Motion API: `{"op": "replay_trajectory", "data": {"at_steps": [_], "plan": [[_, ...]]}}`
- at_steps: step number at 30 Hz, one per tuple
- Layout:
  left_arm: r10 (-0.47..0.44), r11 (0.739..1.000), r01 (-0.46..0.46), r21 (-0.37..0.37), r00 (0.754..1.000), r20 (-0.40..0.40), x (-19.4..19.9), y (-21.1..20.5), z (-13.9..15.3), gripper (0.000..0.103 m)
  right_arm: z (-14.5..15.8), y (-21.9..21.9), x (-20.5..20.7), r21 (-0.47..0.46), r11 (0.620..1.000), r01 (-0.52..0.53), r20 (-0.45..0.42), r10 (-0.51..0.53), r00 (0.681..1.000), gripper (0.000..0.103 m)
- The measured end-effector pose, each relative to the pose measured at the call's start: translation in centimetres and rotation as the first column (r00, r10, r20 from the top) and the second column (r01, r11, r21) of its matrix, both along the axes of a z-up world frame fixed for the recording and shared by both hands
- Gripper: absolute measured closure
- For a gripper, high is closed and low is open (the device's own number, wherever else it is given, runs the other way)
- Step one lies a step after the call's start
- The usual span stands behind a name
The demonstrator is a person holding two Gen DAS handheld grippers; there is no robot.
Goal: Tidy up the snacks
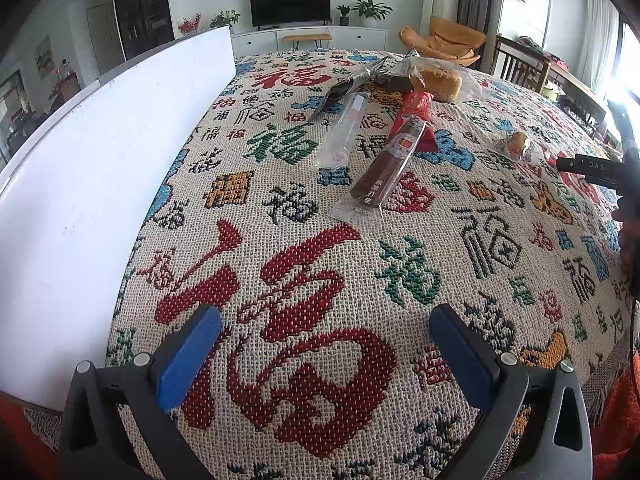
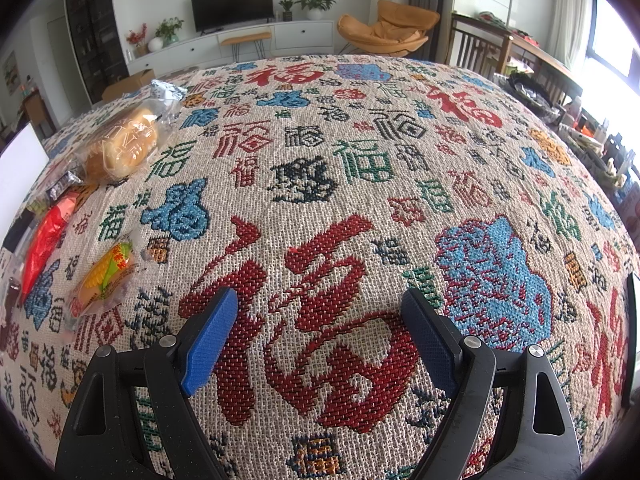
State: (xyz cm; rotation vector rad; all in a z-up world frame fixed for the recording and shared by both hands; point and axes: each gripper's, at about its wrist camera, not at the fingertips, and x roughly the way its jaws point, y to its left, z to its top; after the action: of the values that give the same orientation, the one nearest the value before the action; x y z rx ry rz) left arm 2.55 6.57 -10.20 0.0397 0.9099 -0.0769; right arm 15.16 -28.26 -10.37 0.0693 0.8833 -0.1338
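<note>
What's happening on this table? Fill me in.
A person holds a gripper in each hand over a patterned tablecloth, and neither holds anything yet. The left gripper and the right gripper are both open above bare cloth. The snacks lie loose ahead: a long dark sausage stick, a clear wrapper, a red packet, bagged bread and a small wrapped bun. A white board stands at the left. Sorting has not visibly begun.
</note>
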Motion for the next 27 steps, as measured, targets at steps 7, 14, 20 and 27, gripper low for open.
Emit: {"op": "replay_trajectory", "data": {"at_steps": [7,14,20,27], "plan": [[0.000,1.000,0.000,0.000,1.000,-0.001,0.0,0.0,0.0,0.000,0.0,0.0,0.0,0.000,1.000,0.000,0.000,0.000,1.000,0.017],[-0.023,0.999,0.020,-0.028,0.995,-0.093,1.4,0.3,0.5,0.000,0.0,0.0,0.0,0.000,1.000,0.000,0.000,0.000,1.000,0.017],[-0.040,0.985,0.032,-0.168,0.998,-0.044,4.5,1.8,5.0,0.000,0.0,0.0,0.0,0.000,1.000,-0.001,0.000,0.001,1.000,0.016],[-0.048,0.991,0.037,-0.127,0.995,-0.084,12.6,1.0,6.0,0.023,0.0,0.0,0.0,0.000,1.000,0.000,0.000,0.000,1.000,0.016]]}}
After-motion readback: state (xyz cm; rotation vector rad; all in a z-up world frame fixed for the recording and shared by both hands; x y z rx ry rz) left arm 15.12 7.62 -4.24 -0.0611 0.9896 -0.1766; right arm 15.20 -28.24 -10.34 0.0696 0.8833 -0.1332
